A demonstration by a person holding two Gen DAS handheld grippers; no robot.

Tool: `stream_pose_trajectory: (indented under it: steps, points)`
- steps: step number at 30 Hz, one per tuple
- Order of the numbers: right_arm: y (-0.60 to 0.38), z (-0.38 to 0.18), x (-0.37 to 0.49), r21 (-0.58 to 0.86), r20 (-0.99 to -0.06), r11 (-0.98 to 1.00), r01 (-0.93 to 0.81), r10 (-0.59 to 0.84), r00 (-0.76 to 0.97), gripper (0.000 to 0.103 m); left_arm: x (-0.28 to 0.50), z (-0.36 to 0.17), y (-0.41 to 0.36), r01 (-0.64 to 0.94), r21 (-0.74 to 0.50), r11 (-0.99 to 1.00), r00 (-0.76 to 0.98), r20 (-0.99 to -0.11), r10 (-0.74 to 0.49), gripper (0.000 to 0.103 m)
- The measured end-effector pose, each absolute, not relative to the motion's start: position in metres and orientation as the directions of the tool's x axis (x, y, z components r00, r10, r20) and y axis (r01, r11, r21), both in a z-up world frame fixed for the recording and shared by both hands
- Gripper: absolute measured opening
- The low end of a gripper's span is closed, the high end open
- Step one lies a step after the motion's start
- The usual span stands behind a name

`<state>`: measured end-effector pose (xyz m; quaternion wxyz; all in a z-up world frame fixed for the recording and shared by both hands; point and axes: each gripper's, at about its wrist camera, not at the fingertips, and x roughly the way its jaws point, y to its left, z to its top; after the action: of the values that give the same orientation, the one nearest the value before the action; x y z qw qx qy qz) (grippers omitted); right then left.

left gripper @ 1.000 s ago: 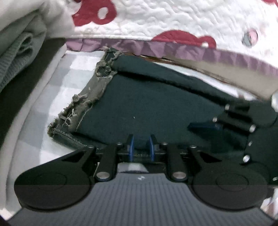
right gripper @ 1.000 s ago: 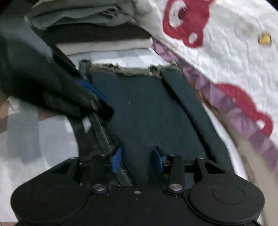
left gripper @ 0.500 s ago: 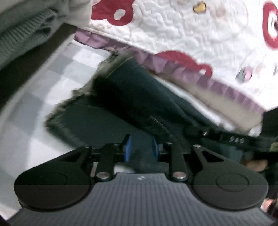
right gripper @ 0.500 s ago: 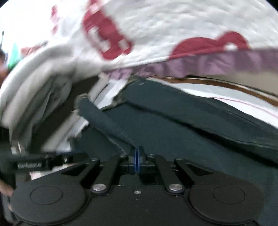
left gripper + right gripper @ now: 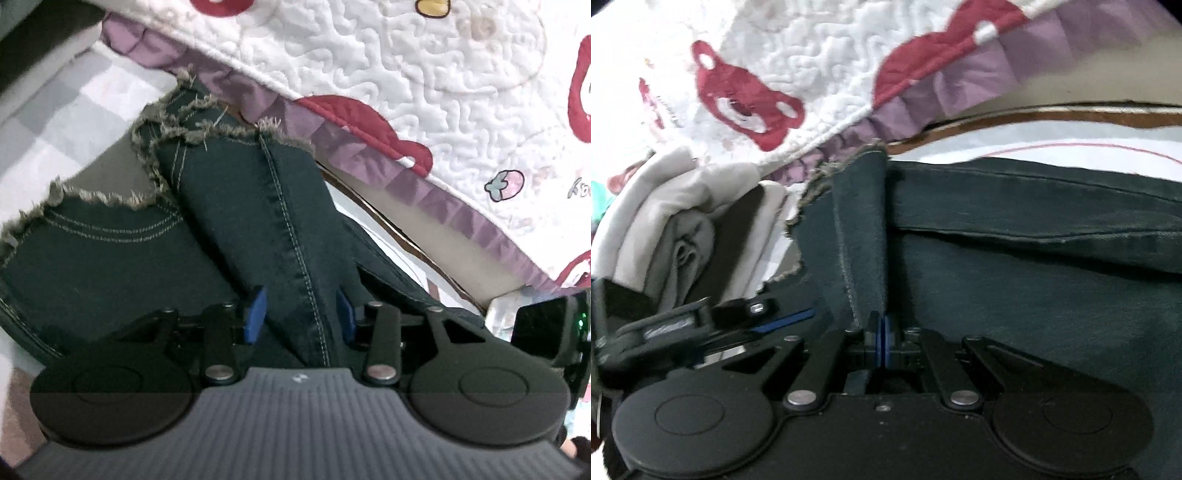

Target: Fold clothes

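Note:
Dark denim jeans (image 5: pixel 110 258) with frayed hems lie on a checked sheet. One leg (image 5: pixel 288 221) is lifted and runs between the blue pads of my left gripper (image 5: pixel 299 314), whose jaws stand apart around the fabric without clamping it. My right gripper (image 5: pixel 882 339) is shut on a fold of the same jeans (image 5: pixel 864 229), lifted into a ridge above the rest of the denim (image 5: pixel 1034 280). The left gripper also shows at the left of the right wrist view (image 5: pixel 701 325).
A white quilt with red bears and a purple frill (image 5: pixel 406 74) hangs along the far side. A stack of folded grey and white clothes (image 5: pixel 672 229) sits to the left. The checked sheet (image 5: pixel 55 122) lies under the jeans.
My right gripper closed on the jeans' edge and lifted it. The left gripper's jaws have opened wider, with the raised leg between them. Both views have swung toward the quilt.

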<state>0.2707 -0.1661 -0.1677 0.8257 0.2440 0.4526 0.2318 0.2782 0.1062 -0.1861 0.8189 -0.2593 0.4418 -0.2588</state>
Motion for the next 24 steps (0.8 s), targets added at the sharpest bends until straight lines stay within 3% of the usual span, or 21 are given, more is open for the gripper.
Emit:
stream_pose_trajectory:
  steps: [8,14,16,17,18,20,22,24]
  points:
    - [-0.146,-0.16,0.254,0.598,-0.6,0.745,-0.295,0.66,0.453,0.002,0.281,-0.191,0.127,0.189,-0.707,0.681,0.504,-0.526,-0.685,0.045]
    - [-0.118,-0.159,0.243,0.484,-0.696,0.768,-0.419,0.628,0.348,0.007,0.288,-0.201,0.128,0.176,-0.682,0.71,0.538,-0.537,-0.65,0.046]
    - [-0.112,-0.146,0.242,0.406,-0.749,0.767,-0.496,0.59,0.301,0.01,0.289,-0.201,0.127,0.183,-0.681,0.709,0.542,-0.532,-0.65,0.04]
    - [-0.109,-0.136,0.242,0.359,-0.772,0.762,-0.538,0.567,0.287,0.01,0.289,-0.2,0.126,0.191,-0.672,0.716,0.545,-0.534,-0.647,0.032]
    - [-0.109,-0.123,0.244,0.303,-0.786,0.755,-0.581,0.543,0.296,0.01,0.289,-0.2,0.125,0.209,-0.654,0.728,0.538,-0.544,-0.643,0.012]
    - [-0.106,-0.098,0.25,0.153,-0.815,0.732,-0.664,0.473,0.335,0.014,0.289,-0.201,0.126,0.216,-0.632,0.744,0.528,-0.565,-0.633,0.007]
    - [-0.102,-0.076,0.259,-0.027,-0.834,0.684,-0.729,0.387,0.394,0.035,0.287,-0.203,0.13,0.211,-0.64,0.739,0.537,-0.556,-0.635,0.003]
    - [-0.095,-0.076,0.274,-0.137,-0.862,0.626,-0.768,0.307,0.403,0.035,0.285,-0.201,0.132,0.216,-0.63,0.746,0.546,-0.555,-0.627,0.003]
